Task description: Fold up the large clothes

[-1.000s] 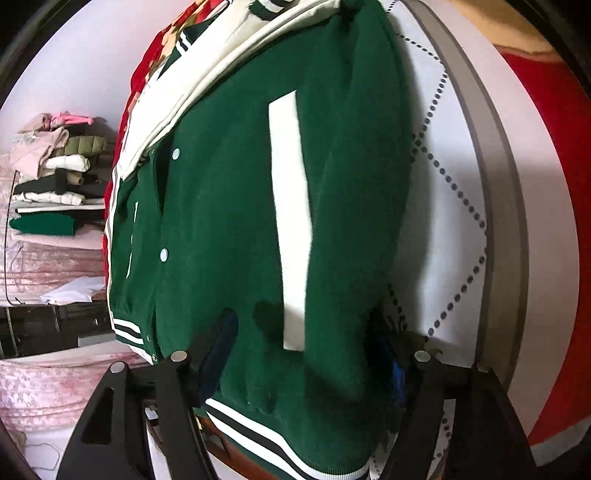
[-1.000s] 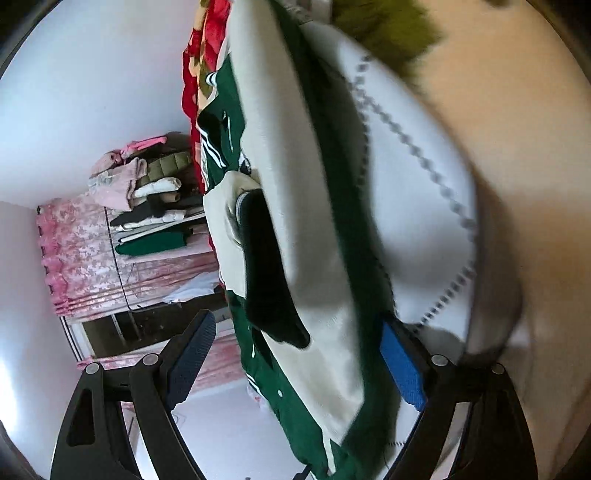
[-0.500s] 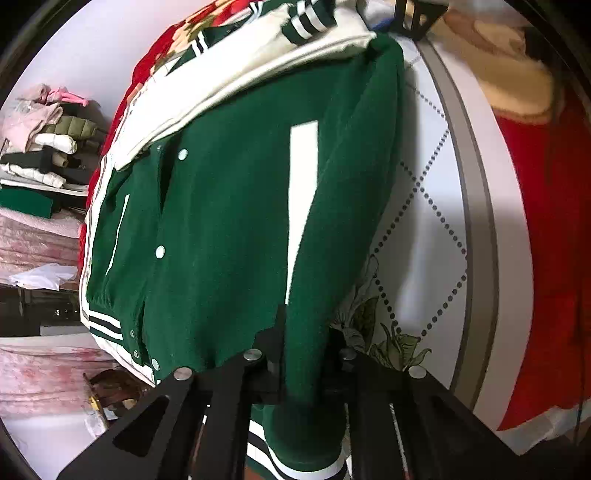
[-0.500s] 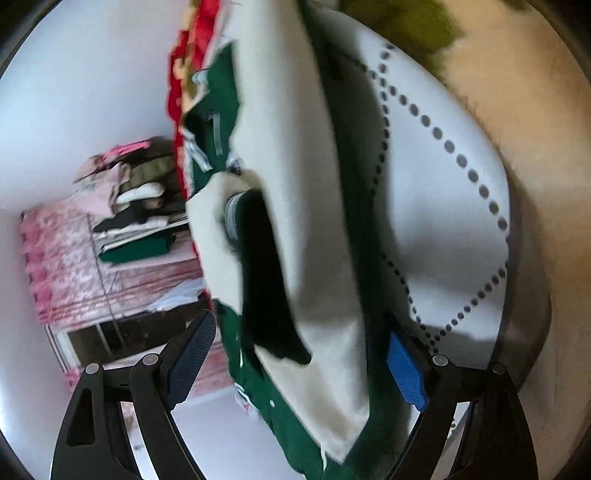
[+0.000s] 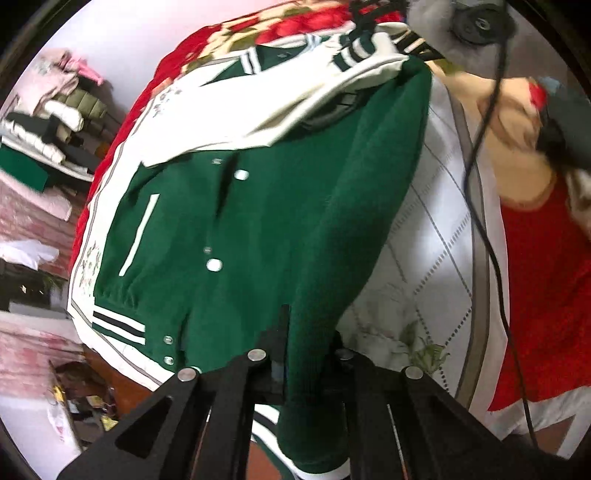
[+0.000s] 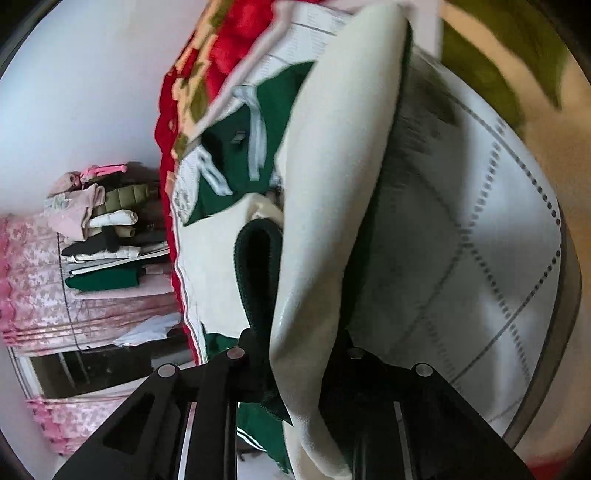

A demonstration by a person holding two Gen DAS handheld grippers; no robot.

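Both tongs now grip the garment. One second ago the left gripper (image 5: 306, 354) stood spread wide around the lower side of the green varsity jacket (image 5: 258, 229); half a second ago it had pinched together, and now it remains clamped on a fold of green cloth just above the striped hem (image 5: 118, 325). The right gripper (image 6: 295, 354) was still spread half a second ago, its blue pads showing either side of the cream sleeve (image 6: 332, 184); now its fingers have come together on that sleeve and the green edge beneath it.

Between them the jacket lies front-up on the white quilted bedspread (image 5: 436, 258), its right-hand side toward the grey-banded edge nearest the person, with a red floral blanket (image 5: 280, 26) beyond the collar end. One cream sleeve is already laid across the chest.

With both holds made along the same side, I judge the grasping step finished; the next move is likely to lift this side and carry it over the snap-button front (image 5: 214, 265). Thick fleece may slip or bunch if the two ends rise unevenly.
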